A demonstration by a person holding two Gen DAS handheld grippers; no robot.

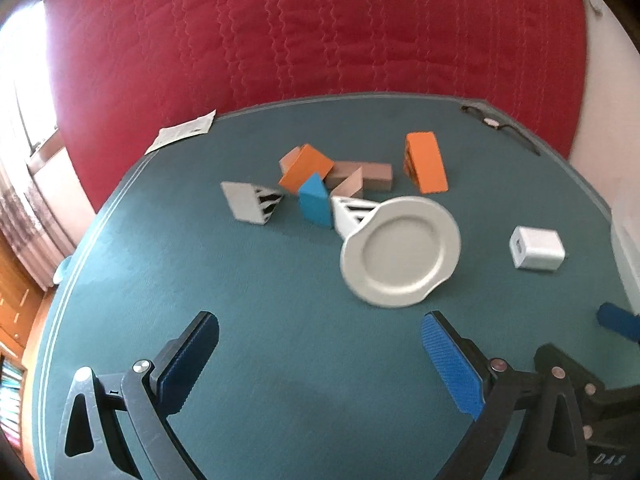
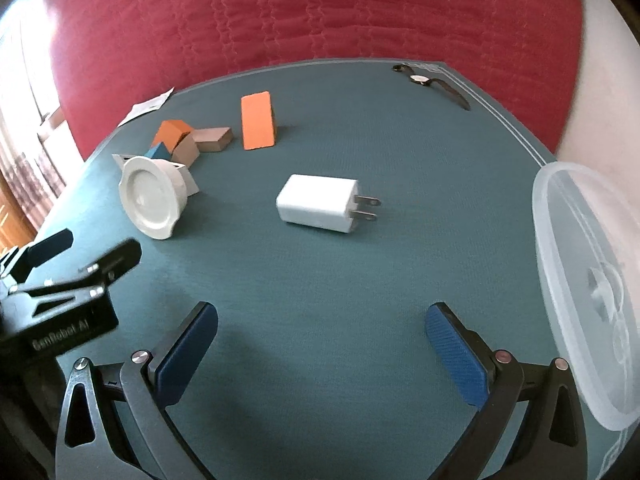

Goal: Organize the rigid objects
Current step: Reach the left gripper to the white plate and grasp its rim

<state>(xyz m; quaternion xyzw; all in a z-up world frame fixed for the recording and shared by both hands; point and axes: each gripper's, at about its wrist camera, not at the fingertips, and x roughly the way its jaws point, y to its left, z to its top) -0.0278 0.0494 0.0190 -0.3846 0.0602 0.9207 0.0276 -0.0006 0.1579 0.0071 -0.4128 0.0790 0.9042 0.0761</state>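
Scattered on the teal table (image 1: 240, 288) lie a small white plate (image 1: 400, 250) propped against a white wedge (image 1: 350, 212), a blue wedge (image 1: 316, 202), orange blocks (image 1: 426, 162) (image 1: 306, 168), brown blocks (image 1: 362, 176) and a grey wedge (image 1: 250, 202). A white plug charger (image 2: 318, 203) lies mid-table. My left gripper (image 1: 320, 360) hovers open in front of the plate, nothing between its fingers. My right gripper (image 2: 322, 354) is open in front of the charger and holds nothing. The left gripper (image 2: 86, 254) also shows at the left of the right wrist view.
A clear plastic container (image 2: 592, 288) stands at the table's right edge. A wristwatch (image 2: 432, 82) lies at the far right corner and a paper slip (image 1: 182, 134) at the far left edge. A red quilted bed (image 1: 320, 28) runs behind the table.
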